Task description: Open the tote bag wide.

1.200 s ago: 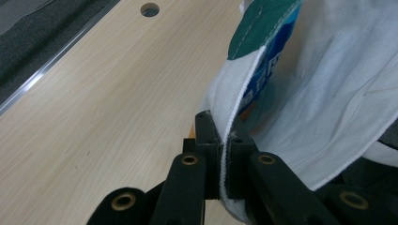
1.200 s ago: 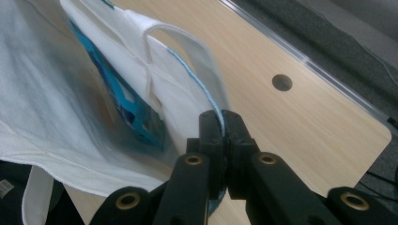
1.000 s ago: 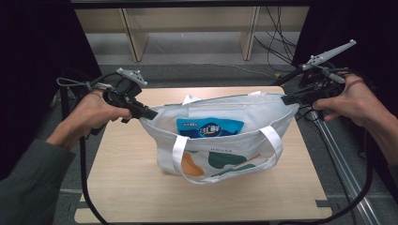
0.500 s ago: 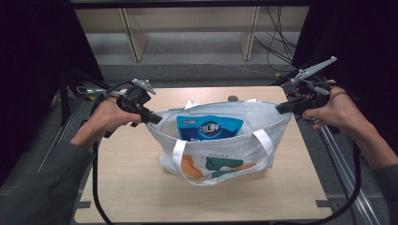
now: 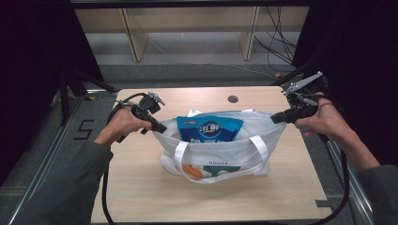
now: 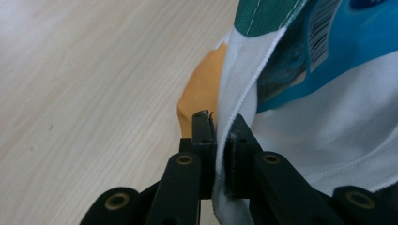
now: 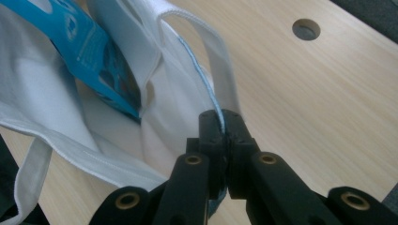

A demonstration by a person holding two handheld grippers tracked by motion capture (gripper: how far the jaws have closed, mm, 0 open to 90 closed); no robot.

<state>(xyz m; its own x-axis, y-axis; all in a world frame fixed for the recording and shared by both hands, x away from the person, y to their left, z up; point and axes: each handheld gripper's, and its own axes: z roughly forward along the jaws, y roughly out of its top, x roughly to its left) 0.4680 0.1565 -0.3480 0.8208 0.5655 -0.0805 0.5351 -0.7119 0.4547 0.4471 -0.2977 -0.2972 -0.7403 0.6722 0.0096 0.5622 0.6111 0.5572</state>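
1. Support surface: rectangular light wood-grain table (image 5: pixel 141 187), with one round cable hole (image 5: pixel 233 99) near its far edge.
2. Item resting on it: white tote bag (image 5: pixel 220 157), standing near the centre, mouth open upward, orange and green print on its front.

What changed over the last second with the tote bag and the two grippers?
Both grippers drew slightly inward and toward the person. The left gripper and right gripper each kept their jaws clamped on the rim of the white tote bag, holding its mouth open; the bag looks a little less stretched and more upright. The blue packet stayed standing inside it, and the bag still rests on the table.
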